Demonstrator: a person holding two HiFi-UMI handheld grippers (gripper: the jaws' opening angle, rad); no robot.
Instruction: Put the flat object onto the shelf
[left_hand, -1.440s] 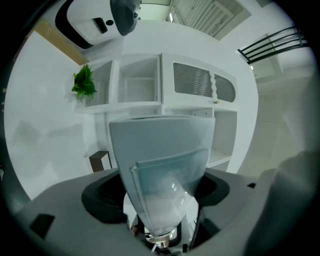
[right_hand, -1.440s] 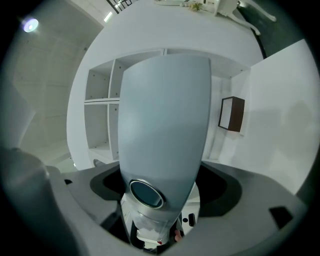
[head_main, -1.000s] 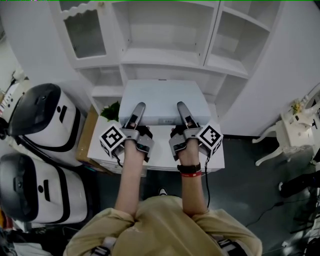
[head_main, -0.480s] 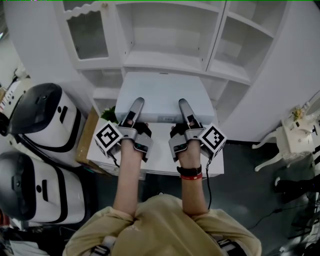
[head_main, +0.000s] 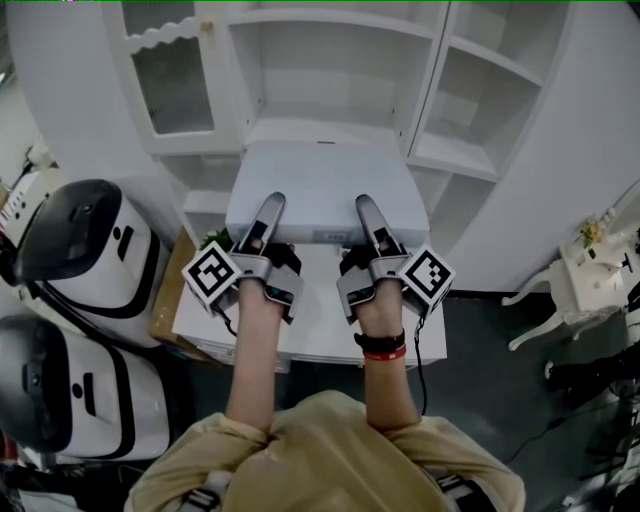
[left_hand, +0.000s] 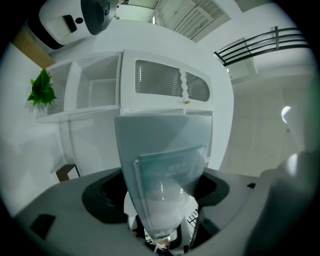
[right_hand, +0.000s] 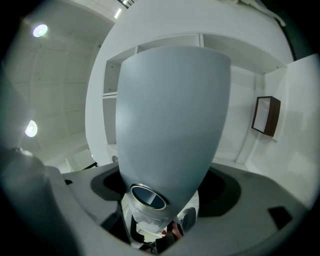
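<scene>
The flat object is a wide pale grey box (head_main: 322, 188), held level above the white table (head_main: 310, 335). My left gripper (head_main: 270, 208) is shut on its near edge at the left, my right gripper (head_main: 366, 208) on the near edge at the right; each upper finger lies on the lid. The box's far edge reaches the middle board of the white shelf unit (head_main: 335, 128). In the left gripper view the box (left_hand: 160, 145) fills the space between the jaws, with a clear label sleeve on it. The right gripper view shows the same box (right_hand: 172, 115) filling the gap between the jaws.
Two black-and-white machines (head_main: 75, 240) stand at the left. A green plant (head_main: 216, 240) and a wooden board (head_main: 165, 295) sit beside the table. A white chair (head_main: 590, 270) is at the right. The shelf unit has open compartments and a glass door (head_main: 175, 75).
Both grippers have risen with the box and carried it away from me, toward the shelf unit. The box's far edge now overlaps the middle shelf board.
</scene>
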